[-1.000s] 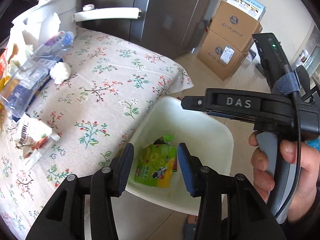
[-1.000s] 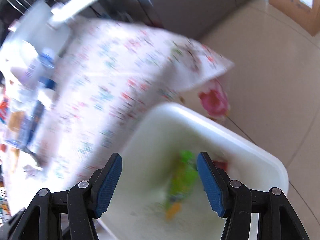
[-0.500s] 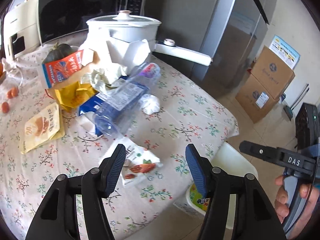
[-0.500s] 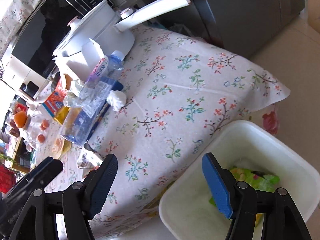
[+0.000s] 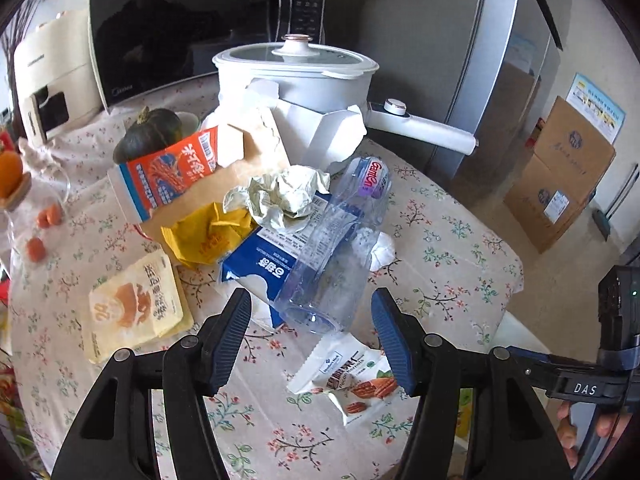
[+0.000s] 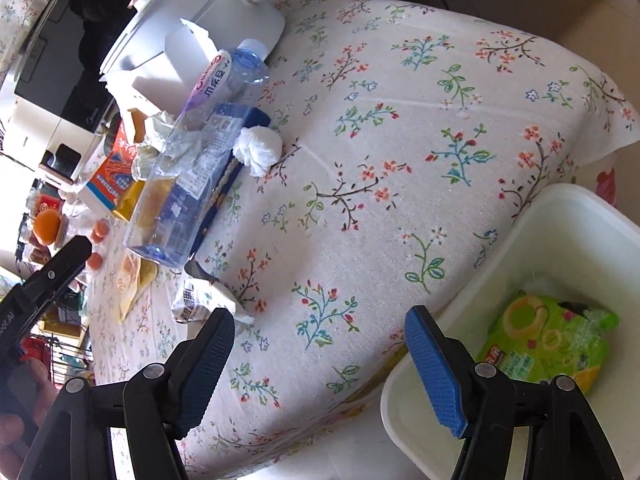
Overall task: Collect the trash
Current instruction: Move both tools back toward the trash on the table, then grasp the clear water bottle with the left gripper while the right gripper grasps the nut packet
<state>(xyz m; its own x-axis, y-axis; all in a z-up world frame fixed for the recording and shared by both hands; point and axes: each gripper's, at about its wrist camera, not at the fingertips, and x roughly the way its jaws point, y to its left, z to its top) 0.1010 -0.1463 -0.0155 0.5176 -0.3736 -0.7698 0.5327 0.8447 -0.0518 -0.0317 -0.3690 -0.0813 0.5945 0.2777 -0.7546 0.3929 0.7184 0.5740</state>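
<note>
My left gripper [image 5: 312, 344] is open and empty above the table, just short of a clear plastic bottle [image 5: 336, 248] lying on a blue milk carton [image 5: 256, 268]. An almond snack wrapper [image 5: 348, 376] lies between its fingertips. Crumpled paper [image 5: 284, 196], a yellow wrapper [image 5: 208, 236], an orange carton [image 5: 168, 172] and a cream packet [image 5: 136, 304] lie behind. My right gripper [image 6: 320, 360] is open and empty over the table edge. The white bin [image 6: 560, 216] beside the table holds a green snack bag [image 6: 548, 344]. The bottle [image 6: 200, 152] and a white tissue ball [image 6: 258, 150] show there too.
A white electric pot [image 5: 296, 76] with a long handle, a microwave [image 5: 180, 36] and a dark squash [image 5: 148, 136] stand at the back. Small orange fruits [image 5: 44, 216] lie at the left. Cardboard boxes [image 5: 560, 176] stand on the floor at the right.
My left gripper has swung from above the bin up over the table to the trash pile. My right gripper has pulled back from the bin to the table edge.
</note>
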